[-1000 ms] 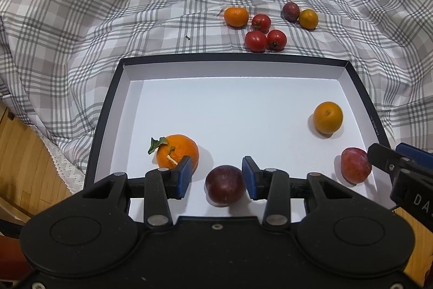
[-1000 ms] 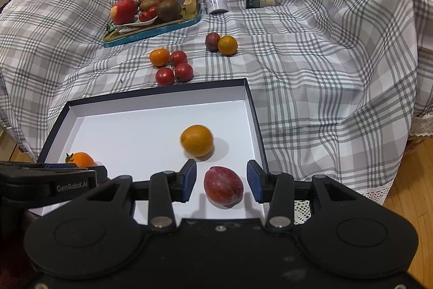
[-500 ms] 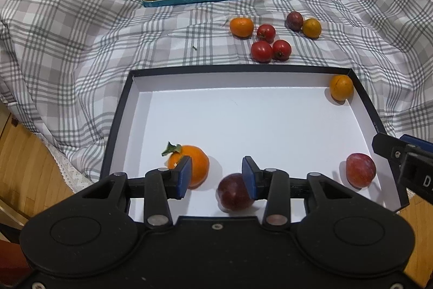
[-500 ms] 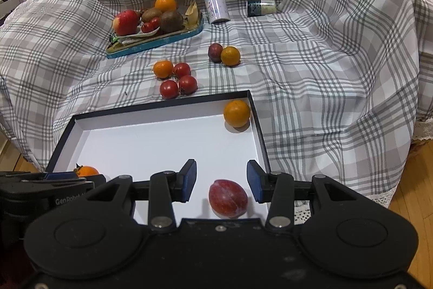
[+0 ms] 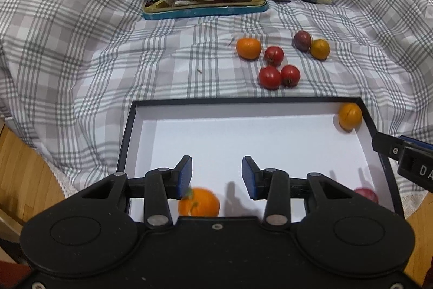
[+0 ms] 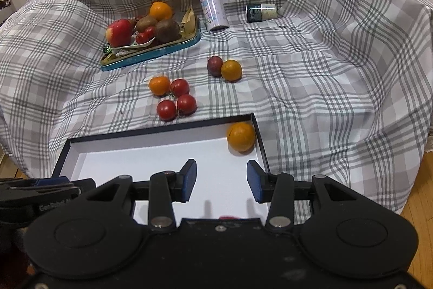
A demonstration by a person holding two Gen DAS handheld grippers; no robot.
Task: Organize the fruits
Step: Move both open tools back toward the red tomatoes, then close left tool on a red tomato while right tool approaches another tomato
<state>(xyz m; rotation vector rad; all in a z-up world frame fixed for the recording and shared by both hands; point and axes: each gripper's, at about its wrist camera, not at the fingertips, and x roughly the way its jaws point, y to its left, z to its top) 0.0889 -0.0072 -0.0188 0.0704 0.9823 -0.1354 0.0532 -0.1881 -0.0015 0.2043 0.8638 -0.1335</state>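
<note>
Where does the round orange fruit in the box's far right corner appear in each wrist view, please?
Left wrist: the orange fruit is at the right edge, in the box's far right corner.
Right wrist: the fruit is right of centre, in the same corner.
Shared landmark: the three red tomatoes on the cloth beyond the box.

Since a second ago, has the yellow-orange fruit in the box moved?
Yes. The yellow-orange fruit rolled from mid-box to the far right corner of the box.
</note>
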